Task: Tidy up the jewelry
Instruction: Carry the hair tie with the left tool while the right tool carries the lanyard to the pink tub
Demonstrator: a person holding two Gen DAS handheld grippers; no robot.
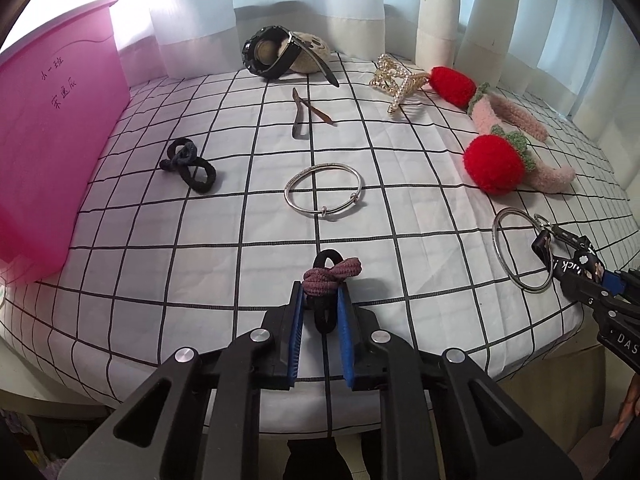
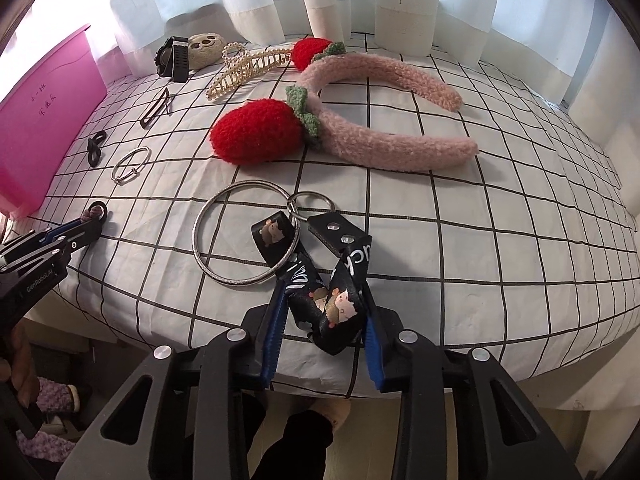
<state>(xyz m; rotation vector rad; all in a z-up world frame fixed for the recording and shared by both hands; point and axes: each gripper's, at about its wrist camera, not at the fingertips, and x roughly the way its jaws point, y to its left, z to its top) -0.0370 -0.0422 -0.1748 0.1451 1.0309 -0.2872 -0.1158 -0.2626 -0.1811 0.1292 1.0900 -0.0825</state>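
Observation:
My left gripper [image 1: 320,286] is shut on a knot of mauve and black hair ties [image 1: 332,270] near the front edge of the checked cloth [image 1: 240,208]. The same gripper [image 2: 94,220] shows at the left of the right wrist view. My right gripper [image 2: 324,296] is shut on a black printed keychain strap [image 2: 348,264]. The strap's key ring [image 2: 310,204] lies against a large silver bangle [image 2: 195,236]. A thinner silver bangle [image 1: 325,211] lies mid-cloth. The right gripper [image 1: 576,268] appears at the far right of the left wrist view.
A pink bin [image 1: 52,140] stands at the left. On the cloth lie a pink strawberry headband [image 2: 256,132], a pearl claw clip [image 1: 396,80], a black watch [image 1: 268,52], a dark hair clip [image 1: 300,116] and black hair ties [image 1: 190,164]. Curtains hang behind.

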